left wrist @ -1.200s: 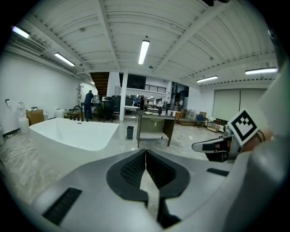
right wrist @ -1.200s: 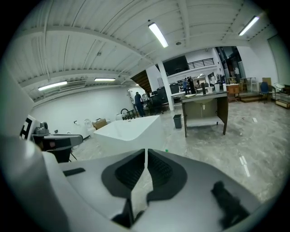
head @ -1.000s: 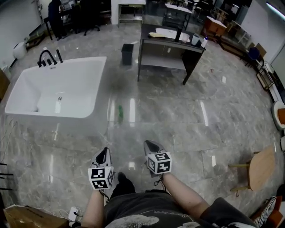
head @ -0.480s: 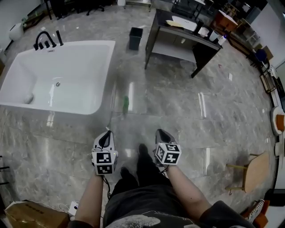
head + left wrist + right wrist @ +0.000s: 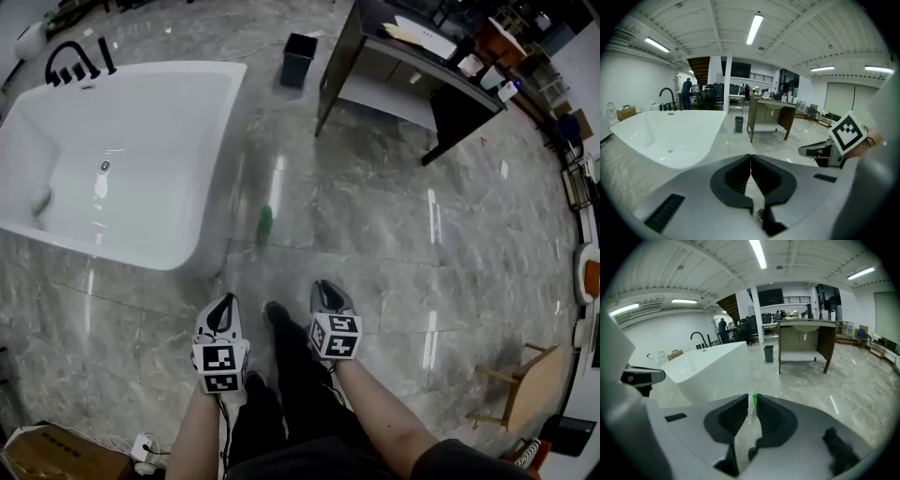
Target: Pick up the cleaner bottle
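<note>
Cleaner bottle (image 5: 265,223) upright, long axis vertical

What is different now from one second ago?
The person walked forward, so the green cleaner bottle and the bathtub are nearer. Nothing was gripped. The left claw and right claw stay shut, empty; the bottle stays on the floor.

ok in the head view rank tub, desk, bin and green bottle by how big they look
Largest to smallest:
1. tub, by far
2. desk
3. bin
4. bottle, a thin sliver; the bin stands farther off yet shows broader
</note>
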Demonstrator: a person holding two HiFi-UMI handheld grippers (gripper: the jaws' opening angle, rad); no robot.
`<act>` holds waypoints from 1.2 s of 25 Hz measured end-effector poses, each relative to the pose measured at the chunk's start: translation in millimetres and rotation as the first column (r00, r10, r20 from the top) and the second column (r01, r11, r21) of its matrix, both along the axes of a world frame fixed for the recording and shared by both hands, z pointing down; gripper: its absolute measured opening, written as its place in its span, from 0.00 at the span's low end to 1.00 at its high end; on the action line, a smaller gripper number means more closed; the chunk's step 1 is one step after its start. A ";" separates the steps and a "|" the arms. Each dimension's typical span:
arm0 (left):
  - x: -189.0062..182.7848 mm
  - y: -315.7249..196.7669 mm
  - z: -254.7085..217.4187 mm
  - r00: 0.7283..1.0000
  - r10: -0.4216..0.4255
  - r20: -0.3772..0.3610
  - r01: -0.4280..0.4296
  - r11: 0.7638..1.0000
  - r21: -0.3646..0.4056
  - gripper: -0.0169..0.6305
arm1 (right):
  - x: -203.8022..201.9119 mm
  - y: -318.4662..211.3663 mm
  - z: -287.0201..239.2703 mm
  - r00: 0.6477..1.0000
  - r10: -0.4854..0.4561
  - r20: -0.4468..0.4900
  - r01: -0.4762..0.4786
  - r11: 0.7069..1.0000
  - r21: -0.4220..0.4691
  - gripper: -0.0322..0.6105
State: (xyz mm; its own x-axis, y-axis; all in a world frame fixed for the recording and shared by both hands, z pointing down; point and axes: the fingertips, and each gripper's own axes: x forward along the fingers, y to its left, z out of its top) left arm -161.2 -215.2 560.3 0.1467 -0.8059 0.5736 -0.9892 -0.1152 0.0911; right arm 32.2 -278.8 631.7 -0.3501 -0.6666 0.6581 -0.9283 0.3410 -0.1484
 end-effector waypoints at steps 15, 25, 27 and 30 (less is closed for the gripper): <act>-14.9 -136.3 201.8 0.998 -0.066 -0.018 0.065 0.994 -0.085 0.05 | -63.1 -146.8 214.8 0.987 -0.162 0.007 0.162 0.983 -0.083 0.50; -26.1 -179.6 354.0 0.995 -0.062 -0.084 0.053 0.993 -0.106 0.05 | -78.0 -192.6 363.7 0.973 -0.228 -0.032 0.226 0.972 -0.057 0.49; -27.5 -189.9 383.7 0.991 -0.078 -0.113 0.067 0.993 -0.101 0.05 | -88.3 -197.4 390.6 0.970 -0.244 -0.012 0.244 0.969 -0.045 0.49; -27.1 -208.5 428.2 0.985 -0.085 -0.148 0.071 0.993 -0.098 0.05 | -107.2 -211.2 430.8 0.962 -0.273 -0.006 0.273 0.962 -0.003 0.49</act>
